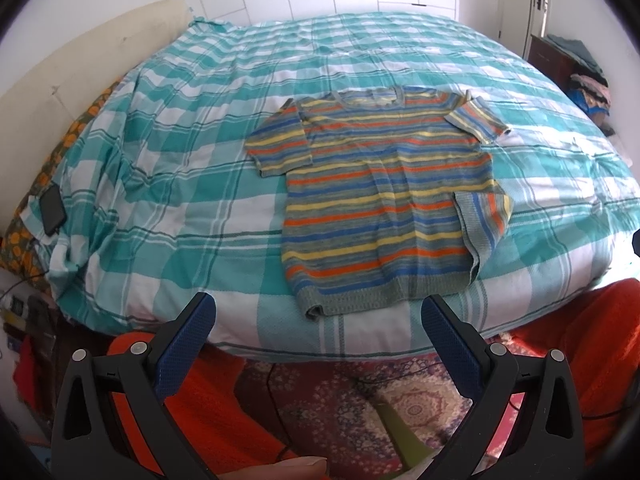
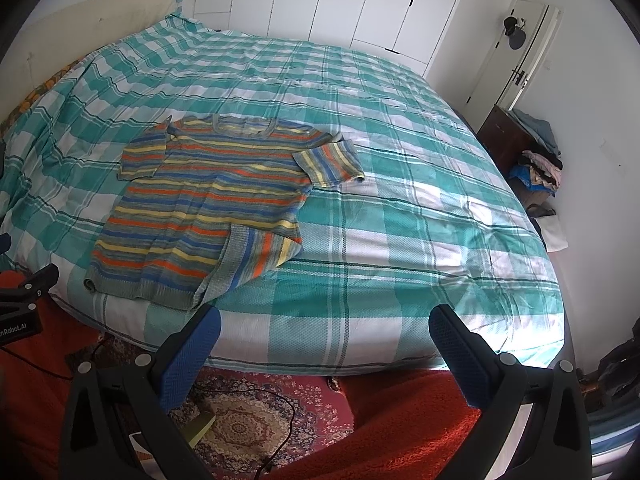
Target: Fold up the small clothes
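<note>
The only readable writing is white lettering, "nRobot.AI", cut off at the frame edge, on the black body of the left gripper (image 2: pixel 24 300) seen at the far left of the right wrist view.

The sweater (image 1: pixel 384 200), striped in orange, yellow, blue and grey-green, lies flat on the bed (image 1: pixel 200 160) near its front edge, neck toward the far side. Its lower right corner is turned over onto the body, showing the inside of the knit. Both short sleeves are spread out to the sides.

The bed carries a teal and white checked cover. A dark phone (image 1: pixel 52 210) lies at its left edge, beside an orange-patterned pillow (image 1: pixel 24 240). White wardrobe doors (image 2: pixel 340 4) stand behind the bed, and a door (image 2: pixel 516 52) is at the right. A pile of clothes (image 2: pixel 540 164) sits by the right wall. A patterned red rug (image 2: pixel 248 420) covers the floor below.

In the left wrist view the left gripper (image 1: pixel 318 320) is wide open and holds nothing, short of the hem. The right gripper (image 2: pixel 325 328) is also wide open and empty, to the right of the sweater.
</note>
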Demonstrator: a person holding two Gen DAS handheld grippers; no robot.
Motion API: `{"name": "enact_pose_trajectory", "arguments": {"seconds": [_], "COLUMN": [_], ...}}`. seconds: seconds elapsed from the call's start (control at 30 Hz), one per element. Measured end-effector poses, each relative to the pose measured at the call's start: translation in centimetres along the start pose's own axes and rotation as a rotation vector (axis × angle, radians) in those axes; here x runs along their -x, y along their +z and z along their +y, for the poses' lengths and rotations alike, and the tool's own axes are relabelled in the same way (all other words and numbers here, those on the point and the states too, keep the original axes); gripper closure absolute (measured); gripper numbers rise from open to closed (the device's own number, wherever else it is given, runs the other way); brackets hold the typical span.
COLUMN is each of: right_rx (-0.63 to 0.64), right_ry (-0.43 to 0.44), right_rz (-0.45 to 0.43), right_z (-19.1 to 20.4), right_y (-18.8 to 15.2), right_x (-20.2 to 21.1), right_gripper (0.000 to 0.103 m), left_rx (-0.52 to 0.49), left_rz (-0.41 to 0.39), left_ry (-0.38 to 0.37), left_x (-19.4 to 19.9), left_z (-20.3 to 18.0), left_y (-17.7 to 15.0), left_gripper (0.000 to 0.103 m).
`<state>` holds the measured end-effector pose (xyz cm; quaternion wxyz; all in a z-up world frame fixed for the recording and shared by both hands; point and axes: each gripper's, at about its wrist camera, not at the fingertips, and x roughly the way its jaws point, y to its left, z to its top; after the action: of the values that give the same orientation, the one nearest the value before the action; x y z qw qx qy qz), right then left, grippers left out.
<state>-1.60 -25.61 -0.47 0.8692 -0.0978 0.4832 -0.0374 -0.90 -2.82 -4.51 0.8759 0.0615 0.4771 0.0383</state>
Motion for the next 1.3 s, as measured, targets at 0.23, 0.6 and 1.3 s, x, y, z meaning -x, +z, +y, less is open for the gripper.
{"name": "enact_pose_trajectory", "arguments": {"seconds": [0.23,0.6,1.3], "right_rx": [0.013,0.012,0.049], "right_ry": [0.012,0.016,0.386], "right_rz": [0.003,0.015,0.176], "right_z": [0.6,0.7,9.7], "right_y": [0.1,0.4,5.1], "right_x": [-0.3,-0.6,-20.2], "right_gripper": [0.0,0.0,0.031], "left_rx": [0.014,0.002,0.276], "left_rz": [0.015,0.022,0.249], "left_ry": [0.006,0.001,-0.016], "left_x": [-0.2,-0.7,-10.4], "left_z": [0.5,0.4,8.9], "left_y": [-0.1,0.0,-4.1], "left_gripper": [0.0,0.0,0.001]}}
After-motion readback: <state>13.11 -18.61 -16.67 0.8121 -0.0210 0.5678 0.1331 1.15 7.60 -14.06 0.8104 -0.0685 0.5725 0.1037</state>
